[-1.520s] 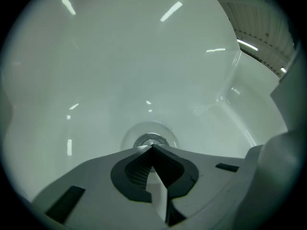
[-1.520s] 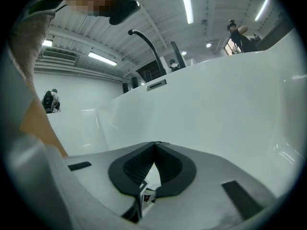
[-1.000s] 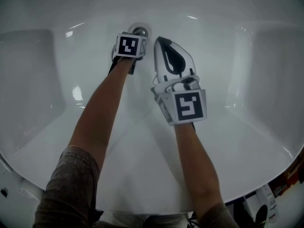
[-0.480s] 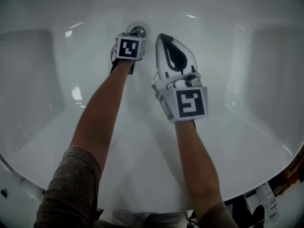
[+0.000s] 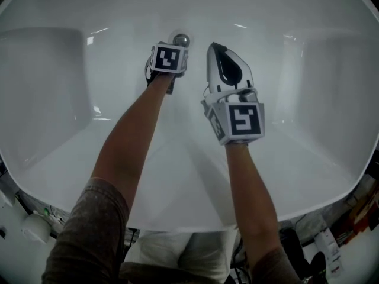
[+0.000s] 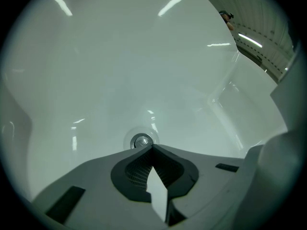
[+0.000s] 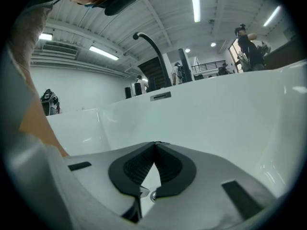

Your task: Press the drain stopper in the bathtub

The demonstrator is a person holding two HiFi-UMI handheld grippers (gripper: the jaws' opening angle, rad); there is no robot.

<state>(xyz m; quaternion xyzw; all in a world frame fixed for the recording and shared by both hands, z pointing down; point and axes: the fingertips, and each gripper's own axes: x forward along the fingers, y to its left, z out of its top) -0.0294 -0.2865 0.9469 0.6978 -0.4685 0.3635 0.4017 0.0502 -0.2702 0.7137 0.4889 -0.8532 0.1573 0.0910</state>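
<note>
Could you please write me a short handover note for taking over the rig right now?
The left gripper is shut and empty, with its tips at the edge of the drain stopper; contact is unclear.
The right gripper is shut and empty, held beside it and facing the bathtub wall.
Done: the left gripper is lined up.
Left to do: press the drain stopper down; I cannot tell whether it is already pressed.

A big industrial hall or workshop: the glossy white bathtub (image 7: 230, 114) stands in the open under a ribbed metal ceiling (image 7: 158, 8) with long strip lights (image 7: 194, 1), and a railed mezzanine (image 7: 211, 67) runs behind it.
</note>
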